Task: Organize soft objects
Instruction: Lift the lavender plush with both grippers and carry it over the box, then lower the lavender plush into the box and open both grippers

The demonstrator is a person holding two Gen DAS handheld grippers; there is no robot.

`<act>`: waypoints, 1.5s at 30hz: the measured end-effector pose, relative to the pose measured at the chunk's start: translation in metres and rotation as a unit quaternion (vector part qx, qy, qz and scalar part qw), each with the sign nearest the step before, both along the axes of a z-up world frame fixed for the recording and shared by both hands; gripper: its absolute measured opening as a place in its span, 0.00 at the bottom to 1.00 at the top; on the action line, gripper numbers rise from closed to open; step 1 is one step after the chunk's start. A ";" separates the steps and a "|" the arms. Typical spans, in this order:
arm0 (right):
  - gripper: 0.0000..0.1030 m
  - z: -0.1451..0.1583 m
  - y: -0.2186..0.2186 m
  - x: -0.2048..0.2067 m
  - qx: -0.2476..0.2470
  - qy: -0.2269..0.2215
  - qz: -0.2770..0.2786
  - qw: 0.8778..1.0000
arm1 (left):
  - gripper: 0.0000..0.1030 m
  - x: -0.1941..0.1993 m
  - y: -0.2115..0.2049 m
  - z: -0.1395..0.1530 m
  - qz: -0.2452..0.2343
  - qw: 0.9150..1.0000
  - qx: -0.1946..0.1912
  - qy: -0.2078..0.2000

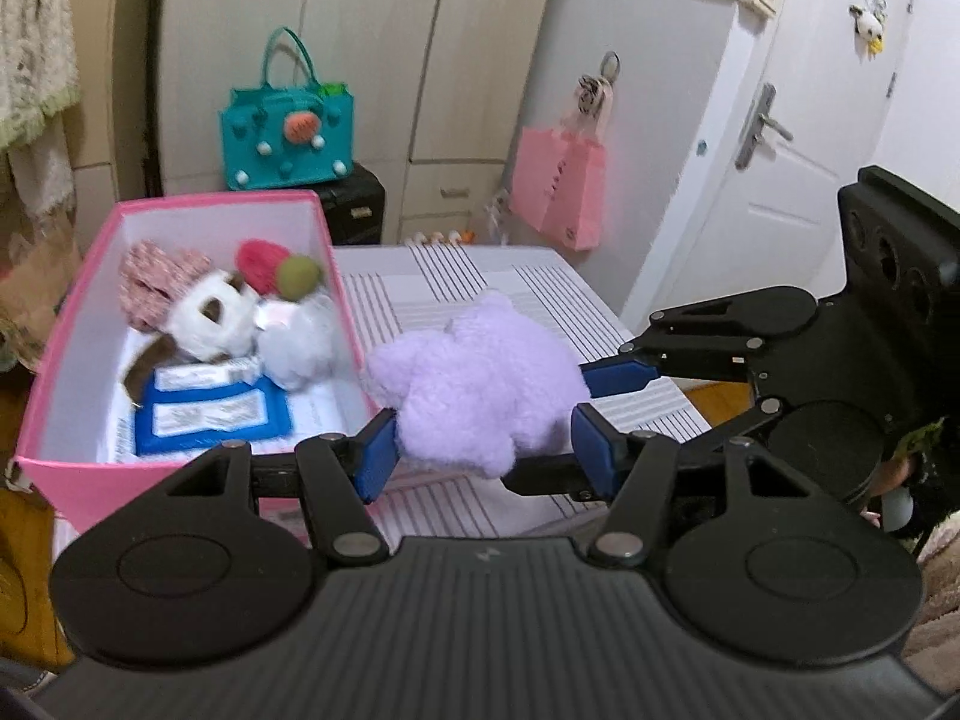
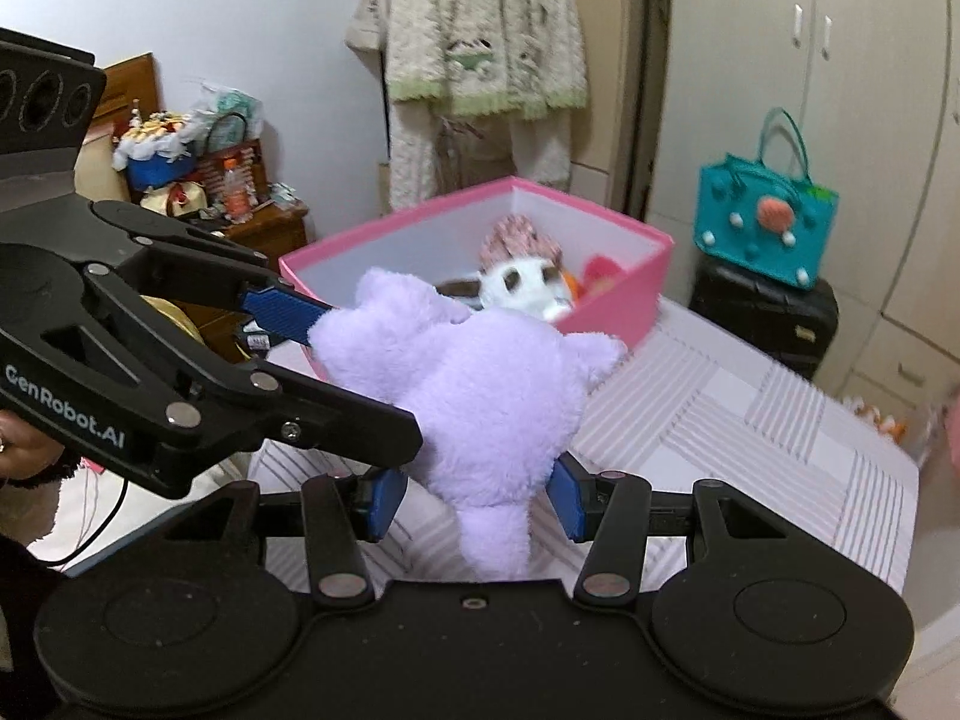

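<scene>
— Bedroom, striped table [image 1: 600,300]: what's happening?

— Both grippers clamp one purple plush [image 1: 480,384], held above the table just beside the pink box's [image 1: 180,204] right wall. Left gripper [image 1: 486,450] pinches its lower edge; right gripper [image 2: 474,495] squeezes a dangling lobe.

— How will it handle?

— Likely light, soft, floppy; a grip on the thick middle seems safest.

— What's unclear?

— The plush's face and shape; the box's toys [image 1: 222,312] are blurred.

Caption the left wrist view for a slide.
Both grippers, left and right, hold a purple plush beside a pink box of soft toys.
</scene>
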State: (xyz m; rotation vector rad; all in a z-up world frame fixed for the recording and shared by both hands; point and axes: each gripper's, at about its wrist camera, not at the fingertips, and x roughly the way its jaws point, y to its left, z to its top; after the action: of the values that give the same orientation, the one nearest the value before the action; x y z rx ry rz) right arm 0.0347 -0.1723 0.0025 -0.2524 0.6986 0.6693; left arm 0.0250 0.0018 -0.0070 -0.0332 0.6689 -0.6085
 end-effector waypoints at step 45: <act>0.56 -0.044 0.116 0.211 -0.136 0.005 0.037 0.990 | 0.59 0.218 0.091 -0.052 0.148 0.979 -0.063 0.123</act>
State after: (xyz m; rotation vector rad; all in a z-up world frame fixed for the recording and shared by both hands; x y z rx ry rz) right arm 0.2455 -0.0560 -0.0412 -0.5289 0.7937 0.6443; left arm 0.2427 0.0928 -0.0588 -0.3262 0.8453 -0.3612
